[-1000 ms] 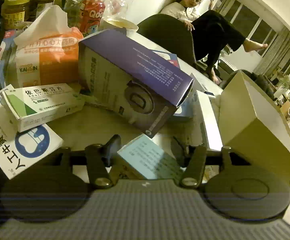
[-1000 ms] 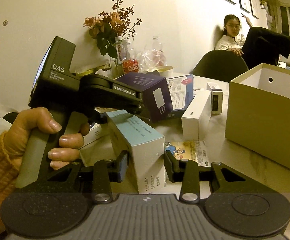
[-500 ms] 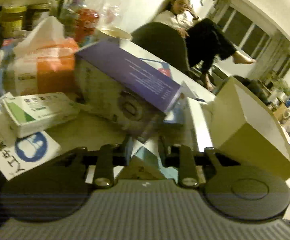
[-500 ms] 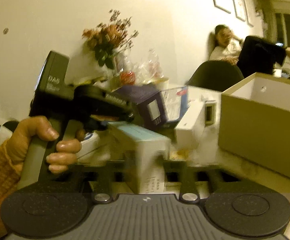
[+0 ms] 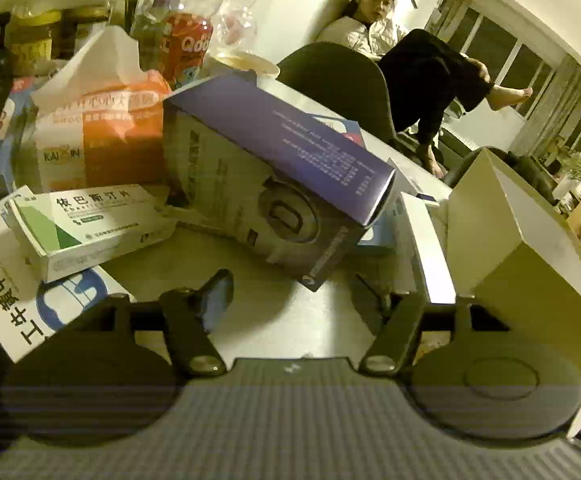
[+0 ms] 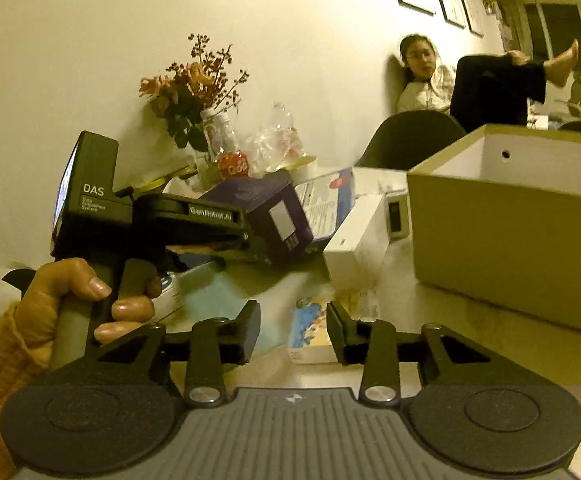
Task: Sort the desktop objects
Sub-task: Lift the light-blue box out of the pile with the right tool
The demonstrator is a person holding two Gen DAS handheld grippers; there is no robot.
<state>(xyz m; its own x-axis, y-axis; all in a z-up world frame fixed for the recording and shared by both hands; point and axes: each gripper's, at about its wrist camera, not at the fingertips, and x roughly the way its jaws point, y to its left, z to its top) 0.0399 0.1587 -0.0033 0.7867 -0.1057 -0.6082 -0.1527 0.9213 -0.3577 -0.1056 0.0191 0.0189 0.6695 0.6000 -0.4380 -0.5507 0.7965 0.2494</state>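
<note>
My left gripper [image 5: 290, 288] is open and empty above bare tabletop, just in front of a tilted purple box [image 5: 266, 176]. A green-and-white medicine box [image 5: 86, 224] lies to its left on a white-and-blue carton [image 5: 30, 300]. My right gripper [image 6: 292, 328] is open and empty. A light blue box [image 6: 214, 296] lies blurred on the table under the left gripper's body [image 6: 162, 220], left of my right fingers. A flat colourful packet [image 6: 310, 332] lies between the right fingers. A tan open box [image 6: 510, 224] stands at the right.
An orange tissue pack [image 5: 102, 132], jars and bottles stand at the back left. A white long box [image 6: 358, 240] and a flower vase [image 6: 198, 120] are behind. A person sits beyond a dark chair [image 5: 338, 84]. The tan box also shows in the left wrist view [image 5: 530, 256].
Both grippers held the light blue box between them; both have opened and it has dropped to the table at the left. The left gripper pulled back.
</note>
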